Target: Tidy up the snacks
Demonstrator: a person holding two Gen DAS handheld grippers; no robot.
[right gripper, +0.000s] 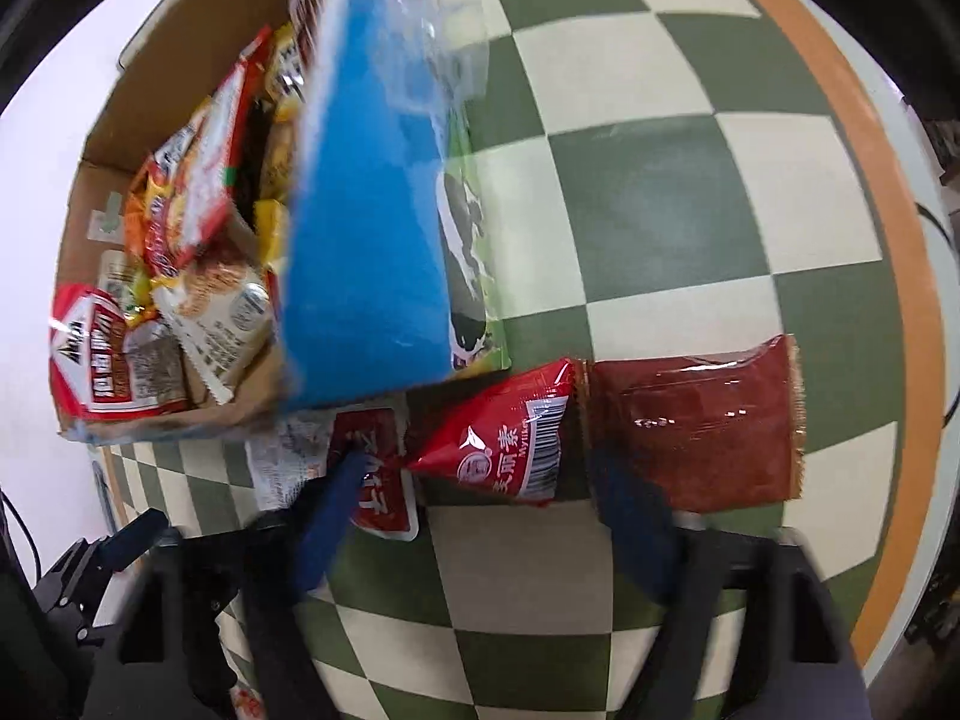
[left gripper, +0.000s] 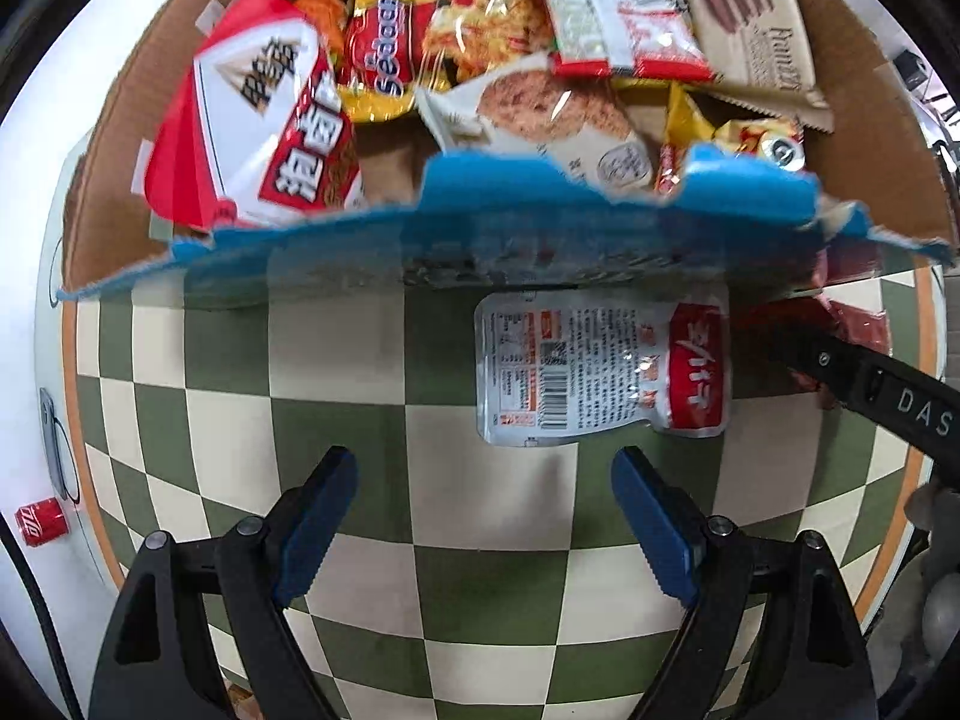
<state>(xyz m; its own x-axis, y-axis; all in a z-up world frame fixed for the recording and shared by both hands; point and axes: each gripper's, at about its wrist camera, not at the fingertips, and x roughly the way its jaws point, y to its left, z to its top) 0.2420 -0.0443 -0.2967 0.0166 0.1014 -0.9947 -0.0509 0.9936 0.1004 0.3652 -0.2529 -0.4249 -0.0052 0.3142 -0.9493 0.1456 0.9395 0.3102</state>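
A cardboard box [left gripper: 120,120] with a blue flap [left gripper: 480,228] holds several snack packets; it also shows in the right wrist view [right gripper: 114,138]. A white and red pouch [left gripper: 600,372] lies on the checkered cloth just in front of the box. My left gripper [left gripper: 483,516] is open and empty, a little short of that pouch. My right gripper [right gripper: 480,480] is open, its fingers either side of a red triangular packet [right gripper: 510,444]. A dark red flat packet [right gripper: 690,420] lies to its right. The white and red pouch [right gripper: 360,462] lies under the right gripper's left finger.
A green and white checkered cloth [left gripper: 480,570] with an orange border covers the round table. A small red can [left gripper: 42,522] lies at the far left. A green packet with a cow print [right gripper: 474,252] leans against the box flap. The right gripper's arm [left gripper: 870,384] shows at right.
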